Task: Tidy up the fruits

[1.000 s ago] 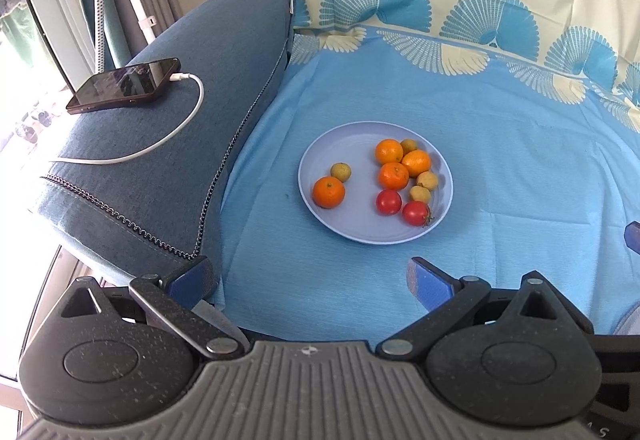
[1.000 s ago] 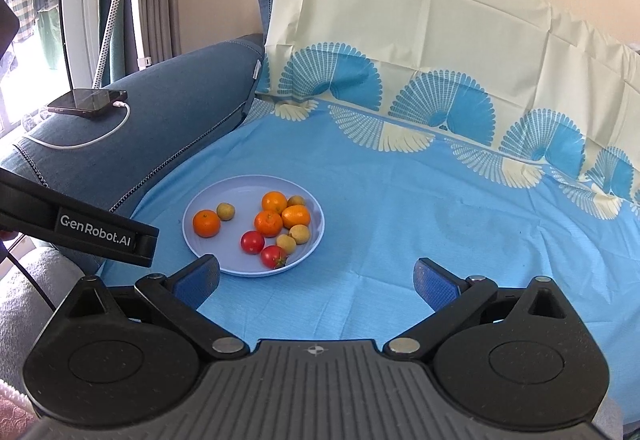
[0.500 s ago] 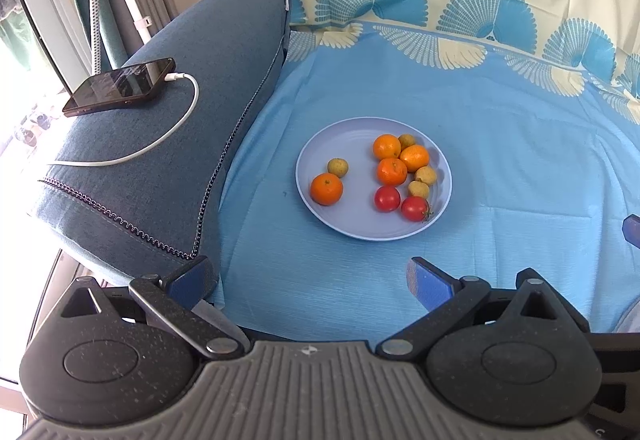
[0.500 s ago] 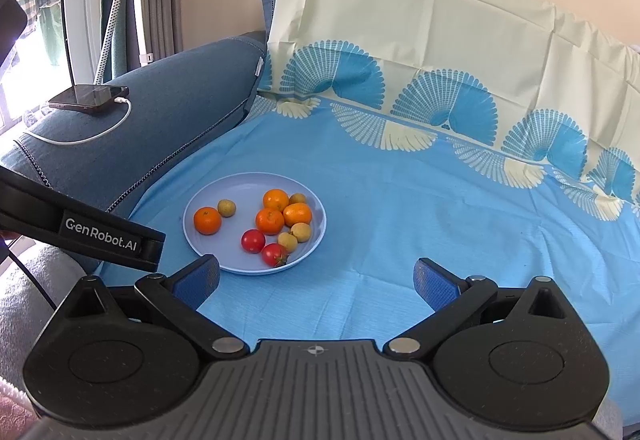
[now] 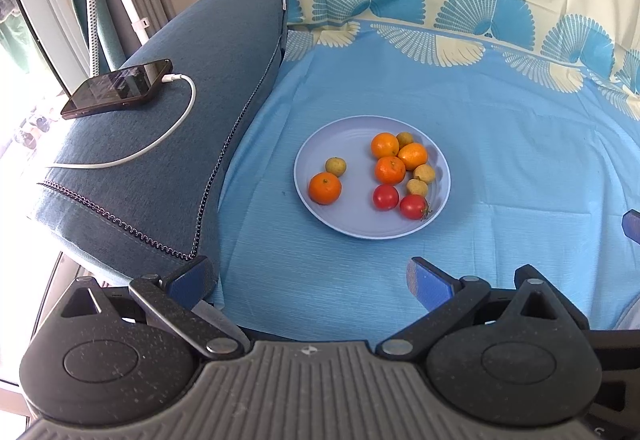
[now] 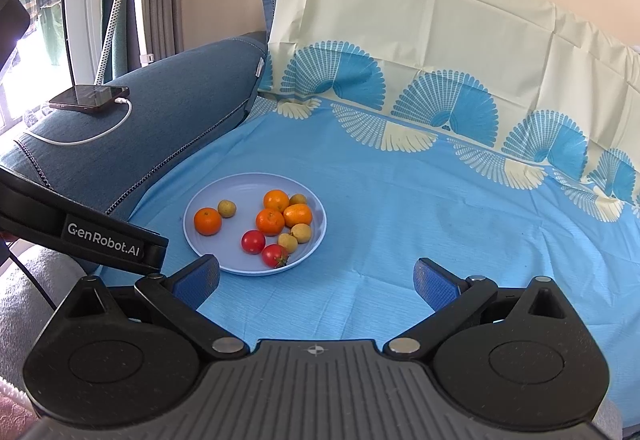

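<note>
A: We find the left gripper (image 5: 308, 282) and right gripper (image 6: 316, 282) both spread wide, holding nothing. All fruit sits on the plate (image 5: 316, 152) ahead of both.

B: We cannot settle the stage: sorted or awaiting sorting.

My left wrist camera looks forward and down along its own two fingers from the near side of the plate (image 5: 320, 160), which sits near the middle of its frame, fairly close; the phone (image 5: 116, 88) lies well to the left of the plate on the sofa arm (image 5: 160, 168); my right wrist camera sits lower and further right, facing the plate (image 6: 316, 216) at a flatter angle, so the plate falls left of centre and the draped backrest cloth (image 6: 420, 40) beyond the plate fills much of the frame; both views share the plate, the phone (image 6: 90, 98) and the blue sheet (image 5: 500, 160); the left gripper's body (image 6: 80, 228) crosses the right view just left of the plate.
</note>
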### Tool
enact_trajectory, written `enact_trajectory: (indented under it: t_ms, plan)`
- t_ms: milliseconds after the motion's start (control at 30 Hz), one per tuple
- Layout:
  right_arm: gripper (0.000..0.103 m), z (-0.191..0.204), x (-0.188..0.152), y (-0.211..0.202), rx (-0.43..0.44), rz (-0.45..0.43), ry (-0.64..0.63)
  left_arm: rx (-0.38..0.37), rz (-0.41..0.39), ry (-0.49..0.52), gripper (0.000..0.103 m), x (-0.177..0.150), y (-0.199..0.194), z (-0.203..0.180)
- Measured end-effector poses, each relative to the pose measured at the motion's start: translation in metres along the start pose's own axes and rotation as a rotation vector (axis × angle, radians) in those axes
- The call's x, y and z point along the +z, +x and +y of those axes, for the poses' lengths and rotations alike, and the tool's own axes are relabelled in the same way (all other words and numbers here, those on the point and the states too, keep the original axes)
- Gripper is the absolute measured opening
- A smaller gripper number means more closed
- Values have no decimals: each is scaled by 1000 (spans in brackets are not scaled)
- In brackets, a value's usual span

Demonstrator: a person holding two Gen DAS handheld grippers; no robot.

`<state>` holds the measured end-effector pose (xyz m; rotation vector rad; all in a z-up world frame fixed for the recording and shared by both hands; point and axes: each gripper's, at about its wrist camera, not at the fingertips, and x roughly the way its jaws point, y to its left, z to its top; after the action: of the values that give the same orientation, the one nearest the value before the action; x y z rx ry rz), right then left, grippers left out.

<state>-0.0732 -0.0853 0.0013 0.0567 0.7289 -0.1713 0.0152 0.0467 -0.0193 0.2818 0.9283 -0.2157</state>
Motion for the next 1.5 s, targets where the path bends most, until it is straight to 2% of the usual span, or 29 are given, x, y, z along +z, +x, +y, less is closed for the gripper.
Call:
enact_trajectory:
  t_ms: [1500]
  plan:
    - [102,1,0,0,-2,1,0,3,15,2,103,0,2,0]
